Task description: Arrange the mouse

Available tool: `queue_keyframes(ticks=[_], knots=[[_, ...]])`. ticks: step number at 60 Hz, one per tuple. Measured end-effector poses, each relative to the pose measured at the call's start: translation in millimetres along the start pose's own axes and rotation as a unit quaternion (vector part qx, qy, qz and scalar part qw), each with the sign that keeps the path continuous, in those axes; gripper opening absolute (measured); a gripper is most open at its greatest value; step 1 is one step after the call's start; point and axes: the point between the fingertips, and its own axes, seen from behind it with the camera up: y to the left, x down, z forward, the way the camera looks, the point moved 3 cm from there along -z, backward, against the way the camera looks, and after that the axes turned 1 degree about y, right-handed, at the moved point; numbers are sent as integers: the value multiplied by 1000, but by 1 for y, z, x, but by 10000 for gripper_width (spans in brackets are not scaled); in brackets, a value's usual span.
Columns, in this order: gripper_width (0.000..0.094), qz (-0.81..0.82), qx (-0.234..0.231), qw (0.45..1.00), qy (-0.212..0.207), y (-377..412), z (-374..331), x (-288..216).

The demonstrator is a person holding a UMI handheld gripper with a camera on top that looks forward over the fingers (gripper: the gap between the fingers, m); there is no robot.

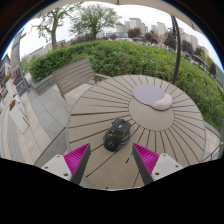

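Observation:
A black computer mouse point(117, 133) lies on a round slatted wooden table point(100, 105), just ahead of my fingers and a little left of the midline. A pale lilac oval mouse pad point(152, 96) lies farther back on the table, to the right of the mouse. My gripper point(112, 158) is open and empty, hovering above the table's near part, its magenta pads point(77, 156) spread wide on either side with bare table slats between them.
A wooden bench point(72, 77) stands beyond the table at the left on a paved terrace. A green hedge point(130, 55) runs behind the table, with trees and buildings beyond it. The table's edge curves round at the right.

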Motion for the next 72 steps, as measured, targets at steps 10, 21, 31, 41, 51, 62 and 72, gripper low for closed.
queue_keyframes(ticks=[10,21,31,41,51,62,72], knots=[[866,6,10,1000,8,-1,40,-1],[868,10,17,1000,18,-8,80,-2],[865,13,16,1000,18,-10,102,-9],[863,8,6,1000,16,-7,118,-21],[864,-7,-9,1000,24,0,131,-28],[858,-17,-15,999,39,4,135,-30],[709,-42,-13,998,42,0,134,-27]])
